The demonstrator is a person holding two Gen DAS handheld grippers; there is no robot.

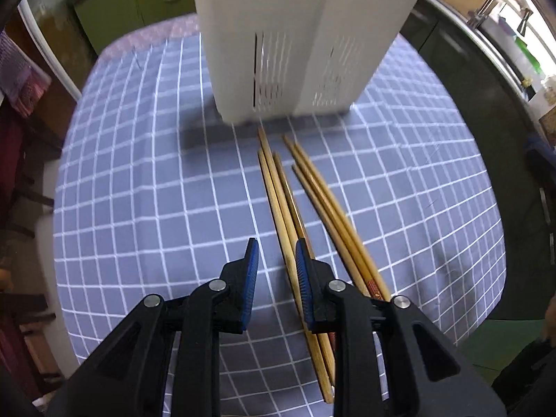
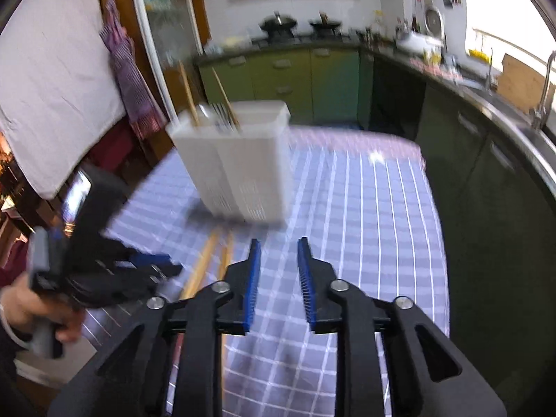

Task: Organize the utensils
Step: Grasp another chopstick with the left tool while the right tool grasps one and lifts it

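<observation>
Several wooden chopsticks (image 1: 305, 208) lie on the checked tablecloth (image 1: 139, 180), pointing toward a white slotted utensil holder (image 1: 299, 41) that stands upright behind them. My left gripper (image 1: 277, 246) is open and empty, low over the near ends of the left chopsticks. In the right wrist view the holder (image 2: 243, 166) has two chopsticks (image 2: 226, 100) and some metal utensils standing in it. My right gripper (image 2: 279, 246) is open and empty above the cloth, right of the lying chopsticks (image 2: 205, 264). The left gripper (image 2: 104, 264) shows at the left, held by a hand.
The table (image 2: 382, 208) ends at the right near dark cabinets (image 2: 486, 180) and a sink counter. Green cabinets (image 2: 295, 76) and a stove stand behind. A cloth (image 2: 128, 69) hangs at the left.
</observation>
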